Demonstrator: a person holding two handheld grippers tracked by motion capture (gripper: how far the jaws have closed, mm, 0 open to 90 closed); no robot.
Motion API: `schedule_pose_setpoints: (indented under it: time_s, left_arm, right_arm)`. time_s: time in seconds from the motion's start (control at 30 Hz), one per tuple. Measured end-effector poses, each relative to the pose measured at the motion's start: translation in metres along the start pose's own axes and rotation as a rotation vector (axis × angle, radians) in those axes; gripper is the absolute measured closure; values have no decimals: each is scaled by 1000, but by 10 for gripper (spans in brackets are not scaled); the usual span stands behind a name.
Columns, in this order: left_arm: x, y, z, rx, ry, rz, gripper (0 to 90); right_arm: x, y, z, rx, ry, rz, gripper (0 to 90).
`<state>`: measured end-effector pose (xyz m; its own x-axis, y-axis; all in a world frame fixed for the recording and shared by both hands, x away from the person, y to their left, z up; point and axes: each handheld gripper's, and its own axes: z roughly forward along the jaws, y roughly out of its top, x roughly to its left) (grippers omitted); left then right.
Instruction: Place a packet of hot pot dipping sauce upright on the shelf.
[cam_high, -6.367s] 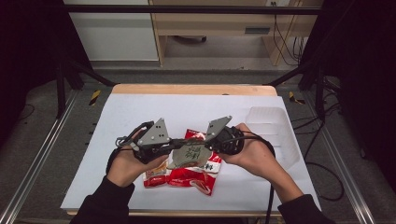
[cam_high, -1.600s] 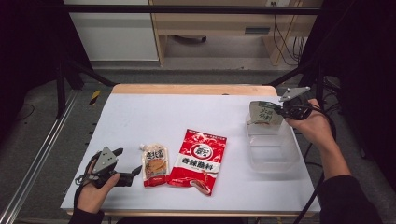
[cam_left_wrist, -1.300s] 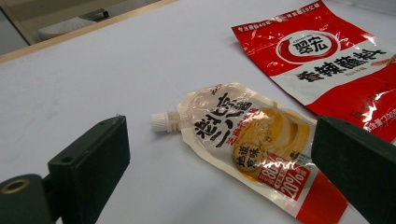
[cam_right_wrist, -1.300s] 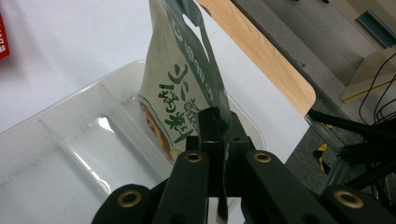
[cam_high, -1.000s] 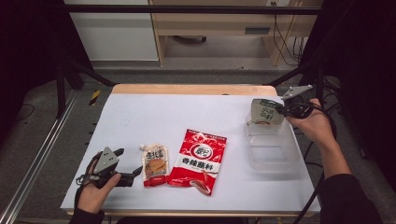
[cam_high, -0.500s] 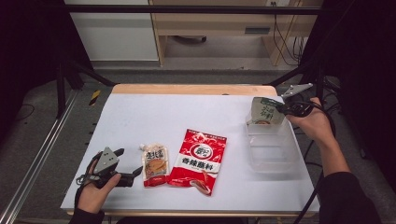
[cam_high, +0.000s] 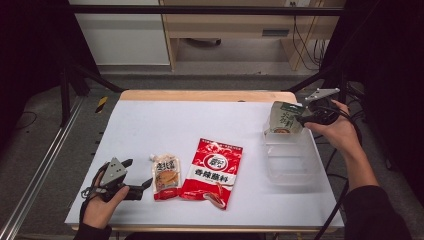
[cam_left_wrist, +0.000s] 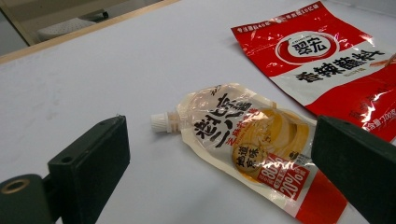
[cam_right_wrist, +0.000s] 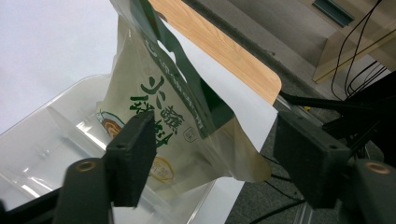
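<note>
A green-and-white pouch stands tilted at the far end of a clear plastic container at the table's right. My right gripper is at the pouch's top corner. Its jaws have just been opening and now stand apart, with the pouch loose between them. At the front left my left gripper rests open on the table, facing a small spouted sauce pouch. A red sauce pouch lies flat beside that one.
The white table top has a wooden strip along its far edge. Black frame bars and cables stand off the table's right side. A metal rail runs along the floor at the left.
The right gripper's jaws have spread apart and let go of the green pouch, which stays leaning in the container. Neither hand has shifted, and the two sauce pouches lie as before.
</note>
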<state>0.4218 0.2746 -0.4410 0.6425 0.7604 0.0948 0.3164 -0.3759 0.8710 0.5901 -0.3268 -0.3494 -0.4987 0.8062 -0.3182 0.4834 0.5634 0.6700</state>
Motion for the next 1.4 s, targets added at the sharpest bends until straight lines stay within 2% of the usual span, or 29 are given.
schedule_pose_setpoints:
  time_s: [0.2,0.43,0.67,0.83,1.0,1.13,1.2,1.37,1.4]
  left_arm:
    - [0,0,0,2,-1,2,45]
    - [0,0,0,5,0,4,45]
    - [0,0,0,9,1,3,44]
    - [1,-1,-2,16,2,7,43]
    - [-3,-2,-1,42,-11,42,43]
    - [-8,-4,-3,53,-10,55,42]
    - [-11,-7,-5,69,-4,69,42]
    - [-13,-14,-13,93,34,82,42]
    - [-13,-15,-14,89,39,71,42]
  right_arm:
    - [1,2,-10,-26,-20,0,225]
    - [7,4,-30,-59,-11,9,151]
    - [30,13,-63,-104,5,-25,102]
    - [63,21,-89,-152,21,-68,85]
    - [109,28,-102,-186,58,-120,94]
    - [144,30,-101,-198,103,-139,105]
    - [162,32,-97,-201,146,-143,111]
    - [203,40,-80,-181,211,-167,125]
    - [212,42,-76,-178,222,-178,129]
